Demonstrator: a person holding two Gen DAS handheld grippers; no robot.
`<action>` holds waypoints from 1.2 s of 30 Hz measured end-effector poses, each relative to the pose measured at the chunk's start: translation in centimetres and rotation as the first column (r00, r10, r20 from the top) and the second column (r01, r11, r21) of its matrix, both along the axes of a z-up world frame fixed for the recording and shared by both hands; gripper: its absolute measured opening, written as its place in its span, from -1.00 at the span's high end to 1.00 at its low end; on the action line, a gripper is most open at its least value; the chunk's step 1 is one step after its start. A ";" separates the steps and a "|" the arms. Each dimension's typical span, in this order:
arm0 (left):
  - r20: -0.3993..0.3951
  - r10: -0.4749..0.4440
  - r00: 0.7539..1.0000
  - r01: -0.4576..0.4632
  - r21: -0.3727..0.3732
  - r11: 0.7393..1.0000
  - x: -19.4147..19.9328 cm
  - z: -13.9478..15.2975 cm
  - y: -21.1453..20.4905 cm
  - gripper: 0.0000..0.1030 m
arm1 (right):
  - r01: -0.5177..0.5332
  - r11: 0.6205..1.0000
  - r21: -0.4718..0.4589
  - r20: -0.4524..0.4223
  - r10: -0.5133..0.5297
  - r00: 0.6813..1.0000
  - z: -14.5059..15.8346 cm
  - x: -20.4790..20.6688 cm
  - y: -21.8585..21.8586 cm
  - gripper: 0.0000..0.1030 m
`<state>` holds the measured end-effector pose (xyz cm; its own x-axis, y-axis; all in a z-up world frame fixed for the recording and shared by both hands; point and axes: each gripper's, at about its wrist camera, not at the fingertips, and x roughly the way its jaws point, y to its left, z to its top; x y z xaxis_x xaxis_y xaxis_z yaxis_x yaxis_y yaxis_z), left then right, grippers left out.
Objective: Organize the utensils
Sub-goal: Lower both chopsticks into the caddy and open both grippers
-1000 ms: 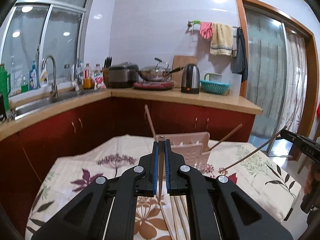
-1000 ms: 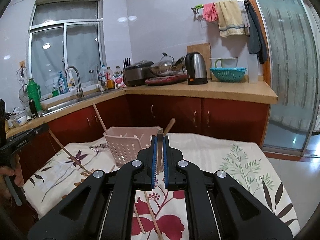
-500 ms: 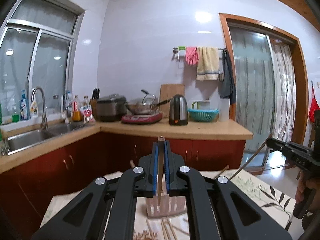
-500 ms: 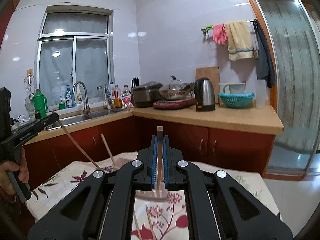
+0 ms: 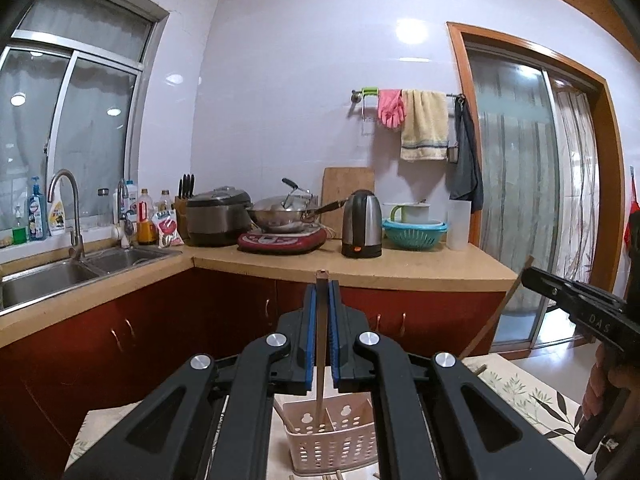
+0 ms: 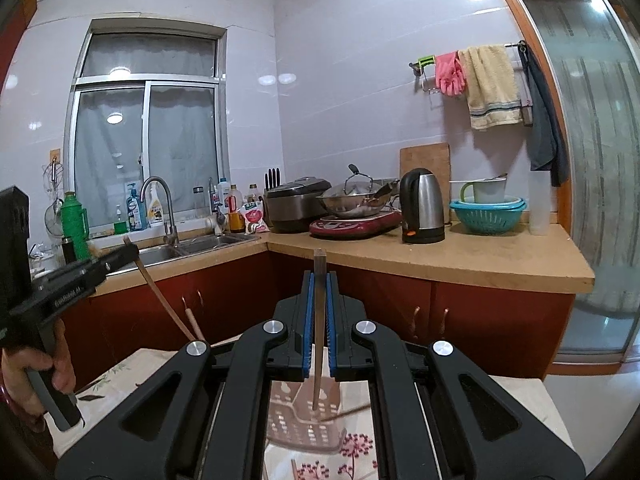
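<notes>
My left gripper [image 5: 322, 288] is shut on a brown chopstick [image 5: 321, 340] that stands upright between the blue pads, its lower end hanging over the pink slotted utensil basket [image 5: 332, 440]. In the right wrist view my right gripper [image 6: 319, 280] is shut on a second chopstick [image 6: 318, 360] the same way, above the same basket [image 6: 304, 420]. Each view catches the other gripper at its side, held by a hand: the right gripper [image 5: 528, 274] with its slanting chopstick [image 5: 492, 328], and the left gripper [image 6: 128, 252] with its chopstick [image 6: 164, 304].
The basket stands on a table with a floral cloth [image 6: 120, 372], where loose chopsticks [image 6: 294, 468] lie near the front. Behind is a kitchen counter [image 5: 400, 268] with sink [image 5: 52, 276], cooker, wok and kettle [image 5: 362, 224]. A glass door [image 5: 516, 200] is at the right.
Both grippers have risen with their chopsticks and now look more level. The basket and table have dropped to the bottom of each view. Both stay shut.
</notes>
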<state>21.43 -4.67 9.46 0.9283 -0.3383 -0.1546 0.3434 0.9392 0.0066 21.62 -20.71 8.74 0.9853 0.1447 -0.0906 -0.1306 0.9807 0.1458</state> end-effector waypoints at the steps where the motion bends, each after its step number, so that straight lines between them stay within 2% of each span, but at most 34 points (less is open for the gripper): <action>1: -0.006 0.002 1.000 -0.002 0.003 1.000 0.4 -0.3 -0.1 0.87 | 0.000 1.000 -0.001 -0.005 0.000 1.000 -0.2 0.4 0.2 0.88; 11: -0.160 0.003 0.987 0.002 0.030 1.000 3.9 -6.4 -1.0 0.87 | -0.029 0.999 0.033 -0.174 0.035 0.984 -7.1 5.4 0.8 0.88; 14: -0.190 0.005 0.982 0.003 0.041 0.999 4.0 -7.6 -1.2 0.73 | -0.031 0.999 0.040 -0.196 0.038 0.980 -8.1 5.4 0.8 0.85; 16: -0.199 0.009 0.980 -0.002 0.038 0.999 3.6 -8.1 -1.2 0.40 | -0.032 0.999 0.041 -0.198 0.040 0.979 -8.4 4.8 0.6 0.77; 19: -0.208 0.017 0.978 -0.012 0.027 1.000 2.8 -8.5 -1.0 0.16 | -0.028 0.999 0.041 -0.191 0.035 0.981 -8.5 3.6 0.4 0.58; 22: -0.224 0.020 0.974 -0.016 0.020 1.000 2.3 -9.0 -0.8 0.01 | -0.030 0.998 0.046 -0.187 0.038 0.982 -8.7 1.9 0.0 0.52; 29: -0.261 0.038 0.965 -0.039 0.000 0.999 -1.1 -10.9 0.3 -0.12 | -0.028 0.998 0.065 -0.188 0.040 0.981 -10.4 -3.0 -1.0 0.48; 36: -0.312 0.064 0.948 -0.070 -0.007 0.998 -4.6 -14.3 1.1 -0.21 | -0.013 0.998 0.068 -0.257 0.030 0.966 -15.2 -7.5 -1.3 0.48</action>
